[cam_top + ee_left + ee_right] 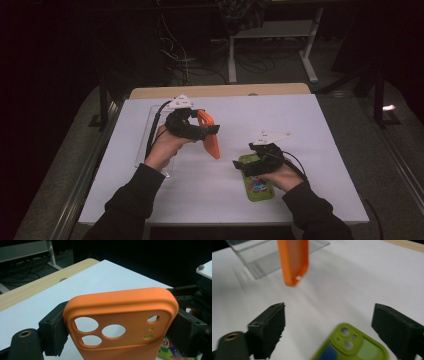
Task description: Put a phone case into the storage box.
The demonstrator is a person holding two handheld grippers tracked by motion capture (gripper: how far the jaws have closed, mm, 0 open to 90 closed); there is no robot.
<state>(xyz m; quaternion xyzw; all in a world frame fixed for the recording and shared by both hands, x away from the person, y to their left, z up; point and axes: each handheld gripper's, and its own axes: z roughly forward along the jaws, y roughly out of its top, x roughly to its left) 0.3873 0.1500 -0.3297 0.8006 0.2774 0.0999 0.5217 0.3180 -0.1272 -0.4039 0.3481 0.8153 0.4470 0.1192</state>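
Orange phone case, 3 lens holes, held upright off the table; green phone case lies flat.

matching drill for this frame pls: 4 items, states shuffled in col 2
Column 1:
1. orange phone case
2. green phone case
3. clear tray
4. right gripper

Column 2:
a. lying flat on the white table
b. jaws open, poised over a case
c. clamped between jaws, lifted off the table
d. see-through, at the table's left side, beyond the held case

Pairs: 1-c, 2-a, 3-d, 4-b

The orange phone case is held by the left gripper; the white table carries the rest.
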